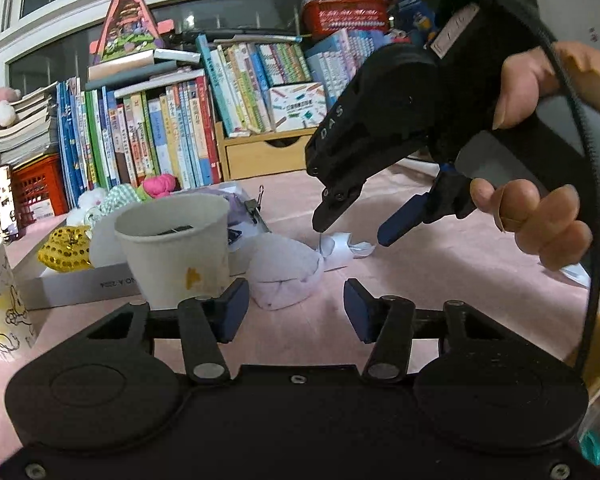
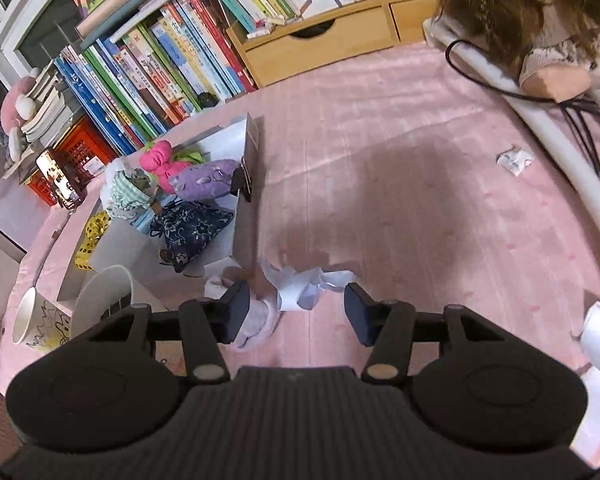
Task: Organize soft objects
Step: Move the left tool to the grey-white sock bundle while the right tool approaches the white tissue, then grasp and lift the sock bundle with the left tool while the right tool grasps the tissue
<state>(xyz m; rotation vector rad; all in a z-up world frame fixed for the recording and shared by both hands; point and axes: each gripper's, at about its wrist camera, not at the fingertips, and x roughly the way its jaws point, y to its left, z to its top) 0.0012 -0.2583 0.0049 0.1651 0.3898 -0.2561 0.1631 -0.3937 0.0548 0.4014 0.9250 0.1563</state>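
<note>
The left gripper [image 1: 296, 308] stands with its dark-blue pads apart and nothing between them, the pale lilac soft pouch [image 1: 286, 276] lying on the pink tablecloth [image 1: 440, 280] just past its fingertips at twelve o'clock. The right gripper [image 1: 352, 226], held in a person's hand [image 1: 540, 216], points down at about one o'clock from that pouch, its jaws also apart, over a crumpled white paper scrap [image 1: 346, 250] that touches the pouch; whether a pad touches the paper cannot be told. In the right wrist view the pouch [image 2: 256, 320] sits partly behind the left pad of the right gripper [image 2: 296, 312], not clamped. At ten o'clock stands the shallow grey cardboard box [image 2: 244, 216], already holding several soft things: one navy floral drawstring bag [image 2: 188, 232], one purple pouch [image 2: 204, 180], one bright pink knotted one [image 2: 160, 160], one green-checked bundle [image 2: 128, 192], and one yellow sequinned piece [image 2: 88, 240] at its edge. So the sorting looks mostly done; the lilac pouch appears to be the one soft object left outside. Two paper cups stand by the box, one plain white [image 1: 176, 248], one with drawings [image 1: 0, 300]. A second paper scrap [image 2: 514, 160] lies well apart at two o'clock.
</note>
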